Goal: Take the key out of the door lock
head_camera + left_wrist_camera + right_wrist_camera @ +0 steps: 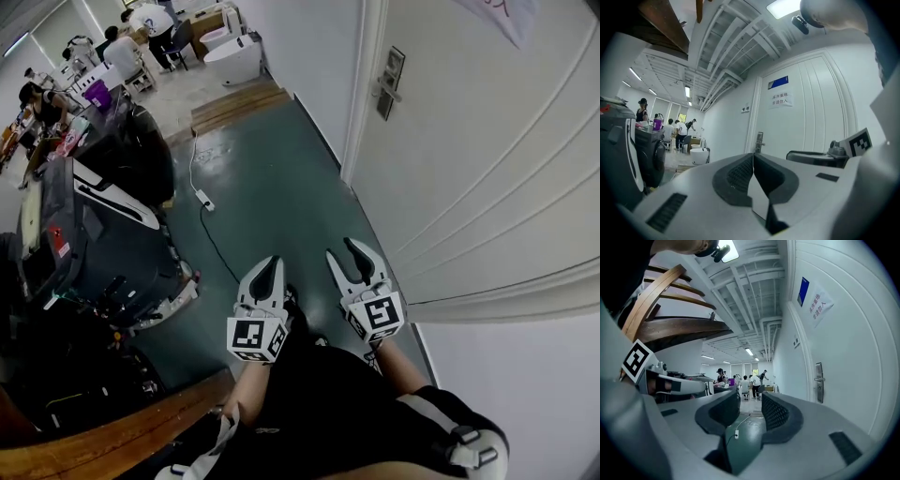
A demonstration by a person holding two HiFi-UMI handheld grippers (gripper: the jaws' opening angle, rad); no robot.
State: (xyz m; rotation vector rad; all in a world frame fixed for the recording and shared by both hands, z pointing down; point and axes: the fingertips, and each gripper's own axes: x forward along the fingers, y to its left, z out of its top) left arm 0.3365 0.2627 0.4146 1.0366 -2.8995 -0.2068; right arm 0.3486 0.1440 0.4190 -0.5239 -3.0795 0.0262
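Green floor (pixel 272 178), white door (pixel 487 159), probable lock (pixel 389 82)

Paper notice (pixel 780 99) on door (pixel 811 126): Chinese print ending 非请勿入

I hold both grippers above the green floor (pixel 272 169): left gripper (pixel 270 270) jaws together, right gripper (pixel 348 257) jaws apart, empty. The door lock (pixel 388 82) stands well apart on the white door (pixel 469 159).
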